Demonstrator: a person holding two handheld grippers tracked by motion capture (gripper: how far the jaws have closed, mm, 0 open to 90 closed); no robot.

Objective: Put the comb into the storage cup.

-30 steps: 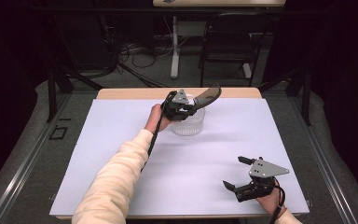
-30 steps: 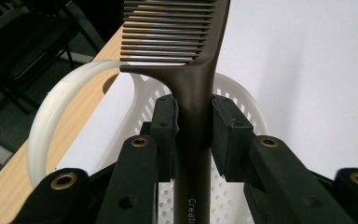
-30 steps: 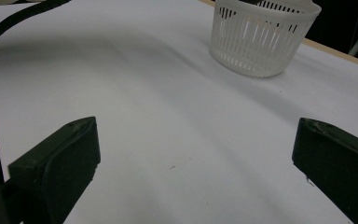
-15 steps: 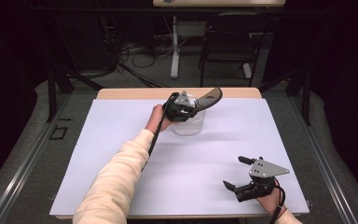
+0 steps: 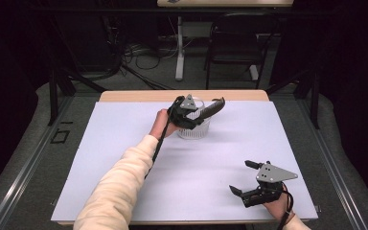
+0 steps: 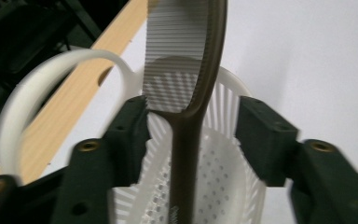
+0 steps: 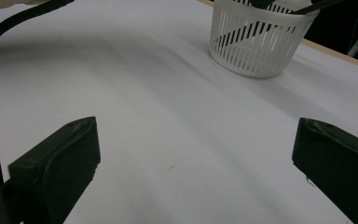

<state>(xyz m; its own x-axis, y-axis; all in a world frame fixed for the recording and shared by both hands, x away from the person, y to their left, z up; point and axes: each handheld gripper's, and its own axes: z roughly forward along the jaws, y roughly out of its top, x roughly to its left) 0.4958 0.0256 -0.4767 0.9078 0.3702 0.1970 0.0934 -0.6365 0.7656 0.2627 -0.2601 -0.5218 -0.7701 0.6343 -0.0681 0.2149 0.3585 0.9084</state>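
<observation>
A dark comb [image 5: 214, 106] stands tilted in a white slotted basket [image 5: 194, 130] at the far middle of the table, its toothed end sticking out to the right. My left gripper [image 5: 195, 116] hovers over the basket. Its jaws have just been opening. In the left gripper view the comb [image 6: 186, 140] rises between the jaws of my left gripper [image 6: 193, 135] with a gap on the right side, above the basket [image 6: 228, 177]. My right gripper [image 5: 242, 177] rests open near the front right edge, nothing between its jaws.
A white sheet [image 5: 124, 143] covers the table, with a wooden strip [image 5: 139, 96] along the far edge. The right gripper view looks between the jaws of my right gripper [image 7: 196, 154] across bare sheet to the basket [image 7: 256, 42]. A black chair [image 5: 235, 43] and cables lie beyond the table.
The left jaws have spread apart off the comb, which stays leaning in the basket. Neither hand has shifted.
</observation>
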